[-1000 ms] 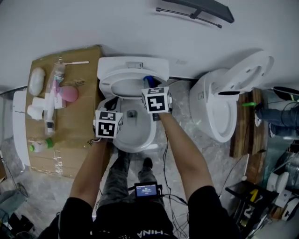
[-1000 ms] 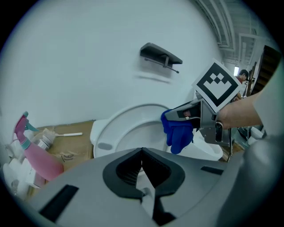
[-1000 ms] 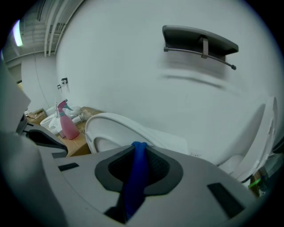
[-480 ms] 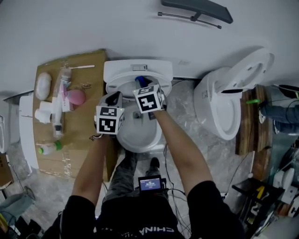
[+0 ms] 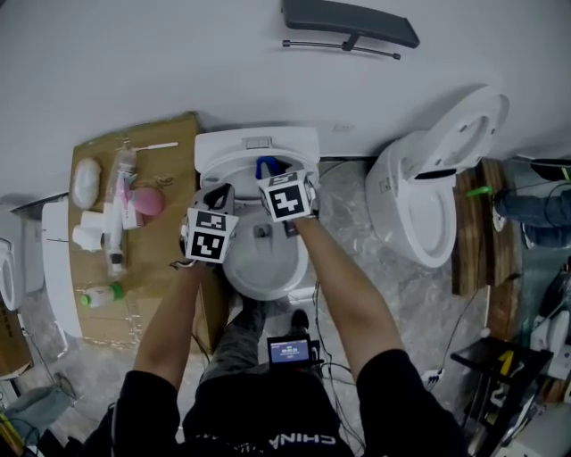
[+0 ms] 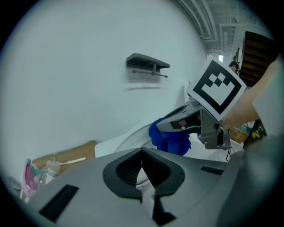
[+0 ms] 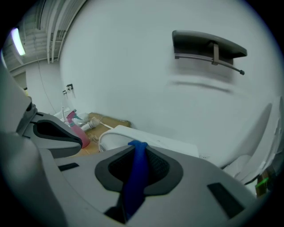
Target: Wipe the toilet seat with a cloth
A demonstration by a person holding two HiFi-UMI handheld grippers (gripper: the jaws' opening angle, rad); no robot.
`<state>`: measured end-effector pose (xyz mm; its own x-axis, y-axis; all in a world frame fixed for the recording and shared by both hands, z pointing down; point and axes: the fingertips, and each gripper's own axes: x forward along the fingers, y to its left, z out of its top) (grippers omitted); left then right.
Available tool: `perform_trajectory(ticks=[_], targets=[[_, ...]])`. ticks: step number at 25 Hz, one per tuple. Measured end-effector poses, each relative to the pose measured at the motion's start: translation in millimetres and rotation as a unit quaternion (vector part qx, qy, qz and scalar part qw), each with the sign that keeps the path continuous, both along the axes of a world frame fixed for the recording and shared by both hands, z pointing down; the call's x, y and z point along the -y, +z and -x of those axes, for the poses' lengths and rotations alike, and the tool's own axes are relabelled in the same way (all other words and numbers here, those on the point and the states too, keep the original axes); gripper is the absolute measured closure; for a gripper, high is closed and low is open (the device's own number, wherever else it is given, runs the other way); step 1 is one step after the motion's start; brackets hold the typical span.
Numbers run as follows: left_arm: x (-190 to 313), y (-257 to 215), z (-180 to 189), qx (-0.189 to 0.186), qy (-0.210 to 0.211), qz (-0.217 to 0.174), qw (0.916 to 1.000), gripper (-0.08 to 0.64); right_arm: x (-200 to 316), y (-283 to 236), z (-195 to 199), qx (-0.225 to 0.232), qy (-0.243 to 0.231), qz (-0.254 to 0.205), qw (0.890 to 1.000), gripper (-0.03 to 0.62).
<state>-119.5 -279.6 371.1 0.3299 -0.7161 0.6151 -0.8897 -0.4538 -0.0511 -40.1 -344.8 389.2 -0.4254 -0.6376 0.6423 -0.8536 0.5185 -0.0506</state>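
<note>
Wiping looks incomplete: right gripper (image 5: 271, 176) clamps the blue fabric cloth (image 7: 134, 181) at frame centre, over the white oval toilet seat (image 5: 234, 268); left gripper (image 6: 143, 166) is closed and empty.

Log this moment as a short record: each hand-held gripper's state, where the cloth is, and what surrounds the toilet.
Left hand-held gripper: shut, empty, above the toilet
Right hand-held gripper: shut on the blue cloth, toward the back of the bowl
Cloth contact: hangs from the jaws; whether it touches the toilet cannot be told
Head view's left: cardboard with a pink spray bottle and other bottles
Head view's right: second toilet, lid raised
Wall: dark shelf
</note>
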Motion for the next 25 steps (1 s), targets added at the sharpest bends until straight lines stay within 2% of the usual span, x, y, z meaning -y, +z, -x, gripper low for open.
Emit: perform_trajectory(ticks=[4,7,10,12,14,16,22,25], targets=[[0.2,-10.6,-14.4,0.033,0.058,-0.032,0.9972,0.548,-8.4,-23.7,-19.8,0.011,0.011,-0.008,1.000,0.534],[8.3,-18.1,-24.6,0.089,0.102,-0.064,0.9887,0.548,-9.3,-41.1,-35.6,0.027,0.021,-0.016,0.999,0.534],[16.7,-20.6,-36.5,0.137,0.144,-0.082,0.9766,0.546,-18.9,-57.4,-44.1,0.054,0.018,0.000,0.998,0.534],[22.7,-17.1,-44.0,0.156,0.175,-0.072,0.9694,0.534,-25.0,-66.0,-47.2,0.072,0.012,0.011,0.997,0.534],[28.2,-9.6,-49.8,0.184,0.204,-0.058,0.9599,0.470,-27.8,-71.2,-53.4,0.082,0.015,0.014,0.996,0.534],[34.7,-2.9,-54.1,0.220,0.226,-0.058,0.9472,0.442,-30.2,-72.5,-60.7,0.086,0.021,0.014,0.996,0.534],[57.1,11.1,-61.3,0.301,0.262,-0.074,0.9138,0.430,-38.4,-67.9,-76.6,0.081,0.030,0.017,0.996,0.534],[67.7,17.6,-63.1,0.325,0.267,-0.074,0.9043,0.426,-41.3,-67.8,-86.5,0.078,0.039,0.018,0.996,0.534]])
